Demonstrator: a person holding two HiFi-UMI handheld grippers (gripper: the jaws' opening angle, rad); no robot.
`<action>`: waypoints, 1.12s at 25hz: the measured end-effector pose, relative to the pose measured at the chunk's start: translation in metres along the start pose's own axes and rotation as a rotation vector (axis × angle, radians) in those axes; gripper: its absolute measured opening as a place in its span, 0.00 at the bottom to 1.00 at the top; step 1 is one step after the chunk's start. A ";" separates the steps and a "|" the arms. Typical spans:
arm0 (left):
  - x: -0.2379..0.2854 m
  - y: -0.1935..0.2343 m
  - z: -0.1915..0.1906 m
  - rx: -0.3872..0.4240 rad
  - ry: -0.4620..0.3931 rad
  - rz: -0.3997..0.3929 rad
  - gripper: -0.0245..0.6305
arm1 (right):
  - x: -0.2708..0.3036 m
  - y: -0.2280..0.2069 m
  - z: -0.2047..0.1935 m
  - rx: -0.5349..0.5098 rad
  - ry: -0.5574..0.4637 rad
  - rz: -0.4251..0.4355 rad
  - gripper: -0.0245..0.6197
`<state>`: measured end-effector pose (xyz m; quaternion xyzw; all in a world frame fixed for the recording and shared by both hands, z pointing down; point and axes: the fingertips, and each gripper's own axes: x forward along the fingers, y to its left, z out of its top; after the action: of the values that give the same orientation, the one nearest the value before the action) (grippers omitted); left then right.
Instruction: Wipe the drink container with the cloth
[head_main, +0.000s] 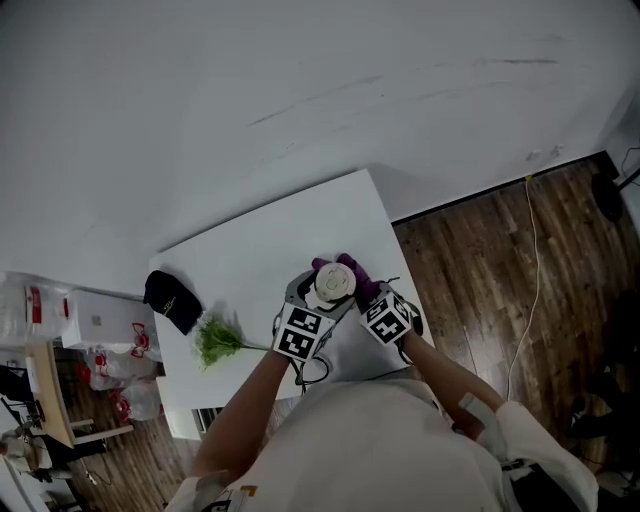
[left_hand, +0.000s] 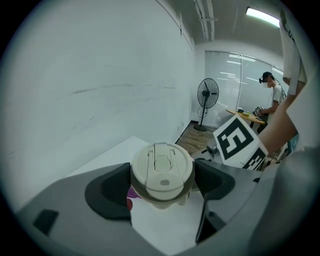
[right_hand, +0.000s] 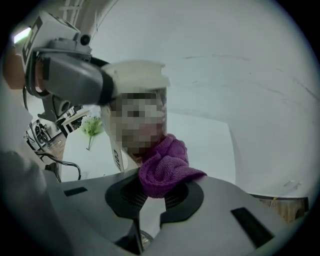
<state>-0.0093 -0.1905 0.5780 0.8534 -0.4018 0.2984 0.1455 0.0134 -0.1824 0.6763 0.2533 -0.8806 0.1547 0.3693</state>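
The drink container (head_main: 333, 283) is a tall cup with a cream flip lid (left_hand: 161, 170), held above the white table (head_main: 260, 250). My left gripper (left_hand: 161, 186) is shut on the drink container just under its lid. My right gripper (right_hand: 152, 192) is shut on a purple cloth (right_hand: 162, 165) and presses it against the container's side (right_hand: 137, 125). In the head view the cloth (head_main: 362, 276) wraps round the far and right side of the cup, with both grippers' marker cubes close beside it.
A green leafy sprig (head_main: 215, 341) and a dark cap (head_main: 172, 298) lie on the table's left part. White wall stands behind the table; wood floor (head_main: 500, 260) to the right carries a cable. Another person stands far off by a fan (left_hand: 207, 95).
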 end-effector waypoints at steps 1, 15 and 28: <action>0.000 0.000 0.000 -0.002 0.002 0.002 0.67 | 0.006 0.001 -0.006 0.010 0.008 0.003 0.14; 0.002 -0.001 -0.002 -0.003 0.003 0.011 0.67 | -0.068 0.014 0.054 -0.270 -0.048 0.048 0.14; 0.002 0.000 0.000 0.005 -0.002 0.002 0.67 | 0.021 -0.003 -0.008 -0.325 0.140 0.126 0.14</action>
<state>-0.0083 -0.1910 0.5792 0.8536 -0.4021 0.2988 0.1426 0.0076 -0.1881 0.6972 0.1233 -0.8802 0.0503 0.4555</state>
